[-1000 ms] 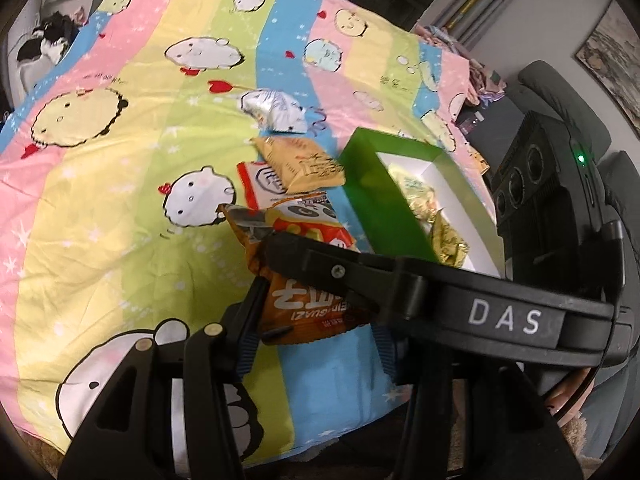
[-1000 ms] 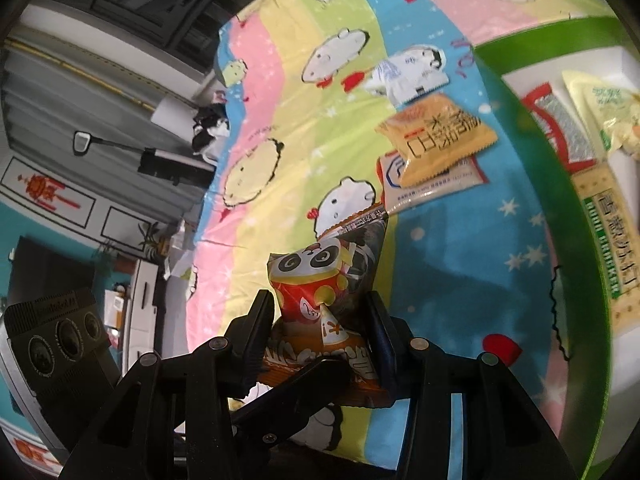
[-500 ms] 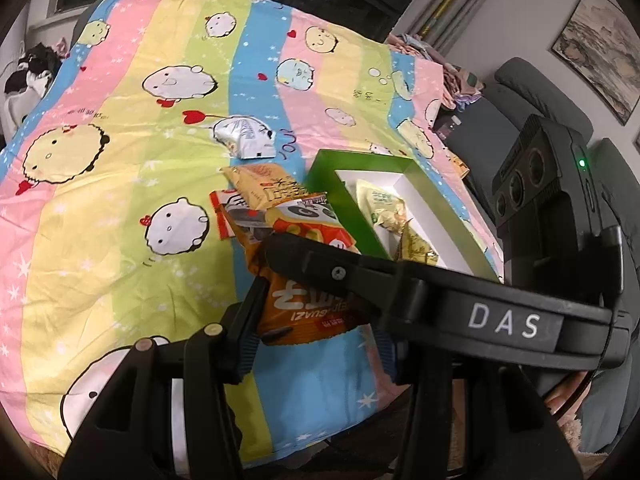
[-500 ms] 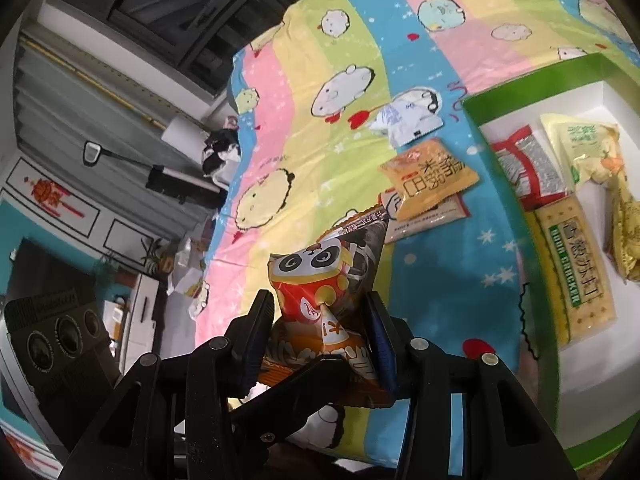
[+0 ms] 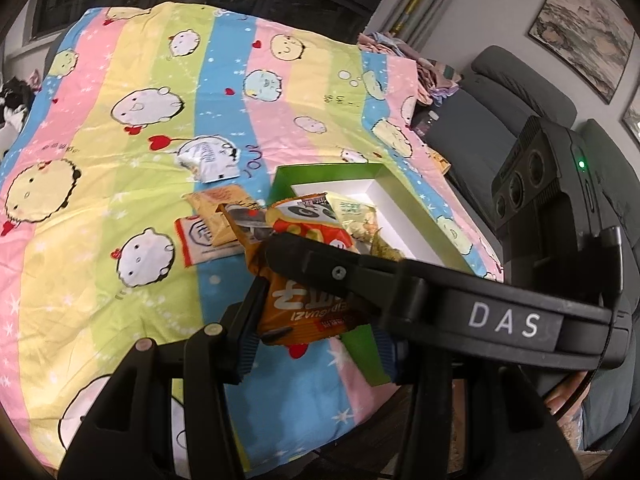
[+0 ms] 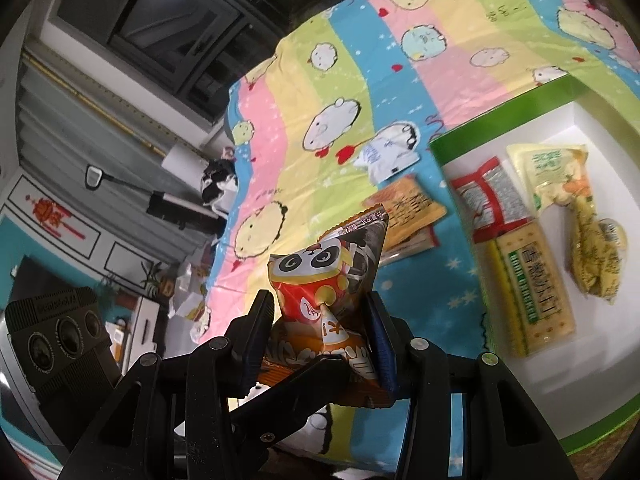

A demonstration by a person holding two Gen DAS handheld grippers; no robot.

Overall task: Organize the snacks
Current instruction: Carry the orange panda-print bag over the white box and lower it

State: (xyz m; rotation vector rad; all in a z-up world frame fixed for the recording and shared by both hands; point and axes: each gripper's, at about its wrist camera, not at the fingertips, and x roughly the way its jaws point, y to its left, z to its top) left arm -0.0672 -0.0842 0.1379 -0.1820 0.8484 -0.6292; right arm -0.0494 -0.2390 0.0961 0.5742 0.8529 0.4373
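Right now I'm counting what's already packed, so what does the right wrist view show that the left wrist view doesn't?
Only the right wrist view shows the green box floor fully: a red-and-silver packet, a cracker pack and two yellowish bags. Only the left wrist view shows the grey sofa and a framed picture. Both show the panda snack bag, clamped by the right gripper, and the striped cartoon sheet.

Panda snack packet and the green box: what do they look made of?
Panda snack packet: looks like thin glossy plastic film, going by the puffed shape, crimped top seal and shiny highlights. Green box: probably printed cardboard, going by its thin straight walls, sharp corners and matte white inside, though coated board or plastic cannot be ruled out.
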